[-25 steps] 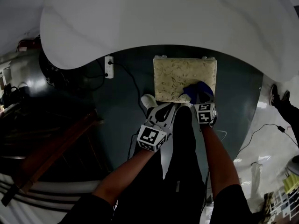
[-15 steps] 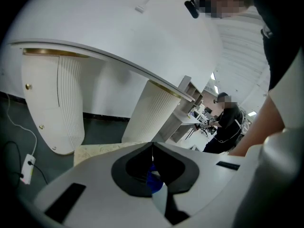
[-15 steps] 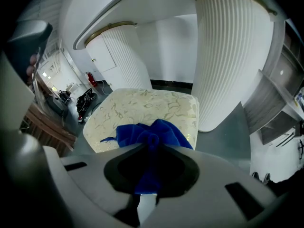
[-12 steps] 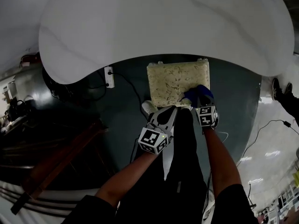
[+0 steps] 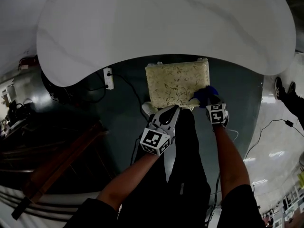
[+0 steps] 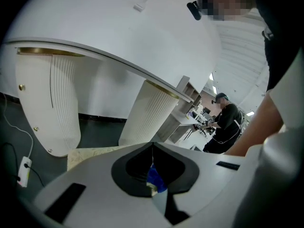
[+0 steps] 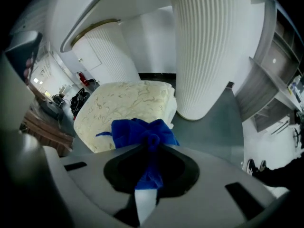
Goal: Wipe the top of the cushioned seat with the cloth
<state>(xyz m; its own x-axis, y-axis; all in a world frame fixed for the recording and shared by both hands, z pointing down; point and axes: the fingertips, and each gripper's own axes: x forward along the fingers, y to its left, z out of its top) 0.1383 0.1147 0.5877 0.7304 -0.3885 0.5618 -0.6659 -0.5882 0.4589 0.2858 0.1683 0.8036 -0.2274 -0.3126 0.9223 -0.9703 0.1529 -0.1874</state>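
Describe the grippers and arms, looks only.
The left gripper and right gripper are matching pale grey-white wedge shells with black-lined recesses around the jaws. Each carries a white cube with black square markers. No cables show on them. The forearms are bare below short dark sleeves.

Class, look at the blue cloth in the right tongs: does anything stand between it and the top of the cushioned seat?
Nothing visible does. The right tongs are shut on the blue cloth, which sits at the near corner of the cushioned seat. The seat's patterned top lies bare.
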